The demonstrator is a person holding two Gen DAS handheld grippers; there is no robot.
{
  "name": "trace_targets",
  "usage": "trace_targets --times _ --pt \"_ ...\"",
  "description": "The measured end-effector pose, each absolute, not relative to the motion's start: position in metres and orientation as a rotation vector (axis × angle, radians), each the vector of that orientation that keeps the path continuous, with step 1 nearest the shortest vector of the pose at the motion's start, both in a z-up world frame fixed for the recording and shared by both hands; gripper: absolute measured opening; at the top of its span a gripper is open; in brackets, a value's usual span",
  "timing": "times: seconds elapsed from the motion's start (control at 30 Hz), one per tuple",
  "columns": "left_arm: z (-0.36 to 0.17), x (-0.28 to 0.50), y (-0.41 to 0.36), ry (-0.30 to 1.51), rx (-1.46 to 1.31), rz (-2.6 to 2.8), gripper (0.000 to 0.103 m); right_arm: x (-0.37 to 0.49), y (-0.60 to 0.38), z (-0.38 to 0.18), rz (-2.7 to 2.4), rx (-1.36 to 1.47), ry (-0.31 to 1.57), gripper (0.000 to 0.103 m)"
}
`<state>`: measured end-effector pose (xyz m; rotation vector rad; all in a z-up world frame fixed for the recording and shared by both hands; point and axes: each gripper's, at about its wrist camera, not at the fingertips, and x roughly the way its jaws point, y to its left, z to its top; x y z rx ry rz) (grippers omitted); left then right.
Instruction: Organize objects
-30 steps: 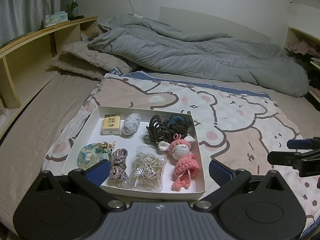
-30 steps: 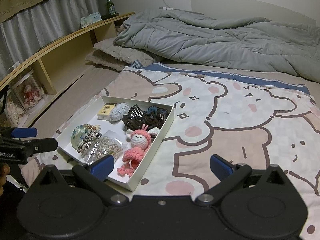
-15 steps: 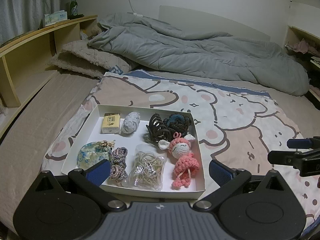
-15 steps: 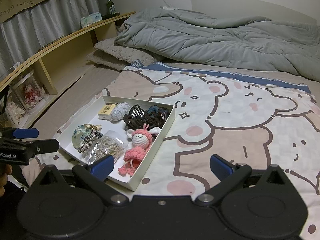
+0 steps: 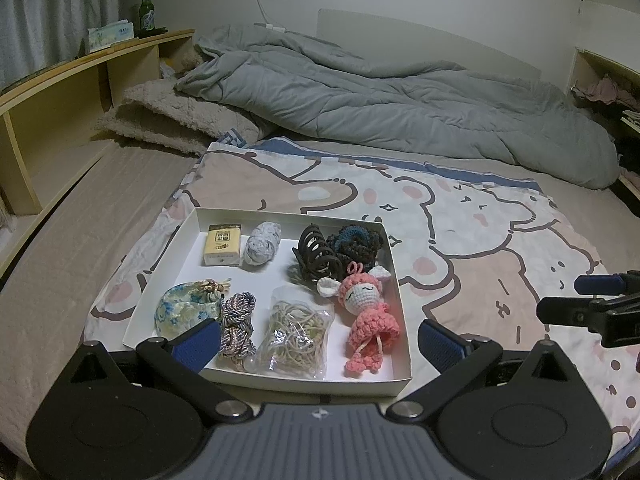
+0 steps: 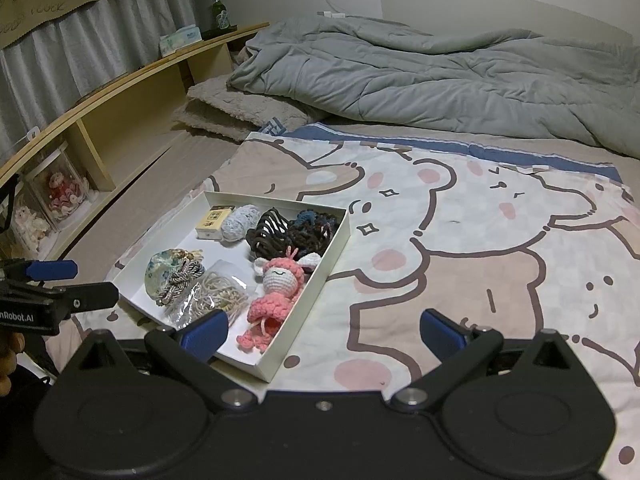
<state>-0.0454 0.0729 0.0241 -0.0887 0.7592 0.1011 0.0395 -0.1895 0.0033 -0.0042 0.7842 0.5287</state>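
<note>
A shallow white box [image 5: 188,236] lies on a cartoon bear blanket [image 5: 472,224] spread over the bed, and all the small things are inside it. In the far row there is a small yellow carton [image 5: 222,244], beside it a grey ball of yarn [image 5: 262,244], then a dark brown hair claw [image 5: 318,258] which touches a dark blue and brown scrunchie [image 5: 356,242] in the far right corner. In the near row a floral drawstring pouch [image 5: 182,312] lies at the left, a twisted braided cord [image 5: 238,322] is just beside it, then a clear bag of beige rubber bands [image 5: 294,332], and at the right a pink crochet doll [image 5: 366,316] with its head toward the hair claw. The left gripper [image 5: 318,338] hovers at the near edge of the box with its blue fingers [image 5: 198,340] spread wide, and it holds nothing; one finger is in front of the pouch and the cord. The right gripper [image 6: 324,330] is also wide open and empty, near the right corner of the box, over the blanket. Behind the blanket a rumpled grey duvet [image 5: 400,100] lies across the bed, with a fuzzy beige pillow [image 5: 168,120] at its left end. A wooden shelf [image 6: 132,80] runs along the left side, and on it stand a green bottle [image 6: 219,10] and a tissue box [image 6: 180,38].
</note>
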Motion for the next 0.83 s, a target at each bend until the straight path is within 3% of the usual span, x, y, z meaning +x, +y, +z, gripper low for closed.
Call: trace_targets --times 0.83 --pt "0.0206 -0.0473 0.072 0.757 -0.088 0.103 0.103 0.0412 -0.1906 0.0032 0.534 0.001 0.793 0.103"
